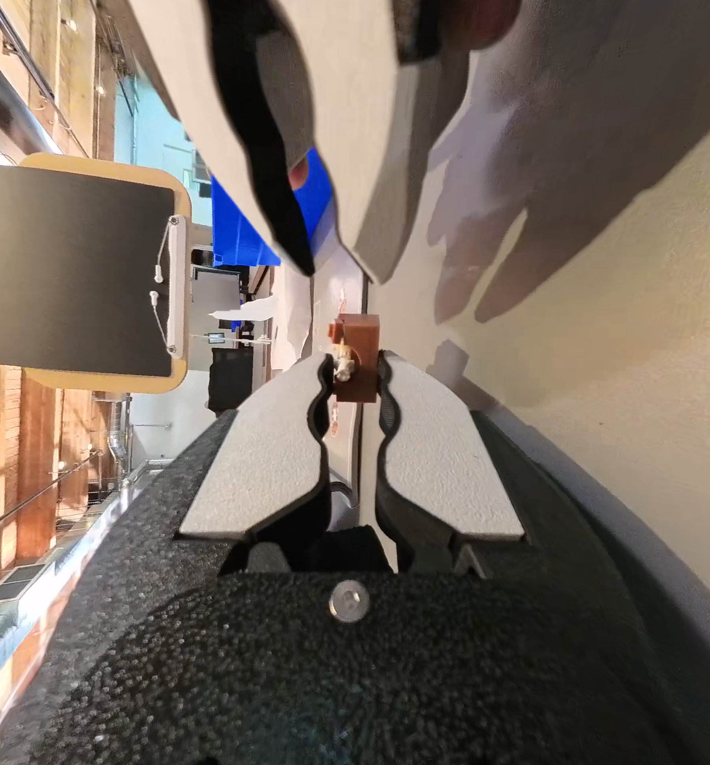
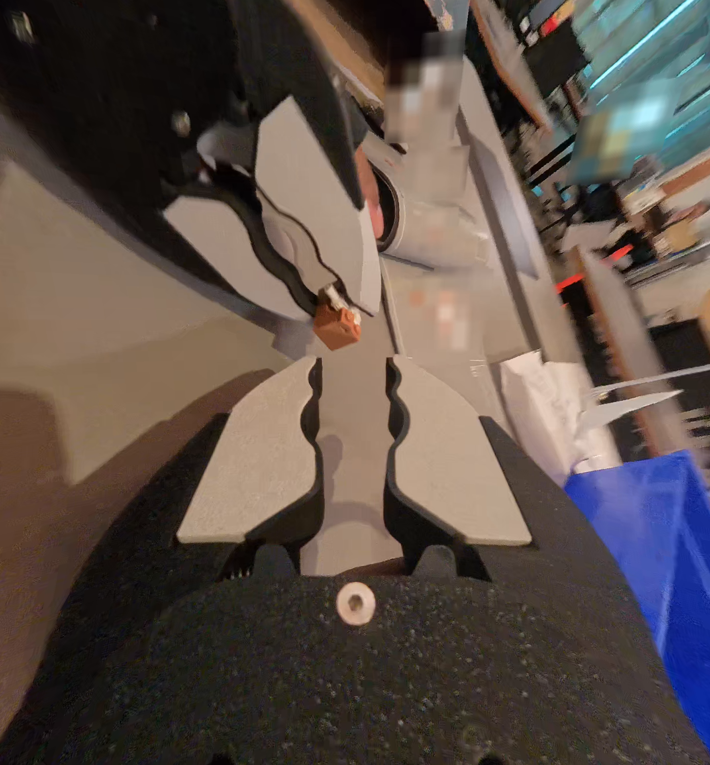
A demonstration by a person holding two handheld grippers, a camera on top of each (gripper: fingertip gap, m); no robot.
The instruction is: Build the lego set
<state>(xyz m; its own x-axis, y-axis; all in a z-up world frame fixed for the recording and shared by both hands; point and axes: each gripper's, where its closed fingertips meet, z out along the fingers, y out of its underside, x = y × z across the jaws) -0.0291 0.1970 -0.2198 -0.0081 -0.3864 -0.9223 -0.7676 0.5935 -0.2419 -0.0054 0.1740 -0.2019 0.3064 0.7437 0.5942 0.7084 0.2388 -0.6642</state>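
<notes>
Counting what showed, there were 2 hand-held grippers, 1 brown brick assembly and 1 blue bin. The left gripper [image 1: 355, 364] was clamped on the brown brick [image 1: 357, 364], its 2 pads pressing the brick's sides at the very tips, with a small white piece [image 1: 342, 364] stuck on the brick's face beside the left pad. The right gripper [image 2: 353, 364] stood with its jaws apart and nothing between them, the brick [image 2: 336, 329] hanging just beyond its tips and not touching them. From the left wrist view the right gripper [image 1: 336, 265] reached down from above, well apart from the brick. A blue bin [image 2: 655, 559] sat at the right edge, crumpled white paper [image 2: 552, 414] beside it, and a black board with a pale wooden frame [image 1: 76, 269] stood off to the left over the grey table [image 2: 96, 331]
</notes>
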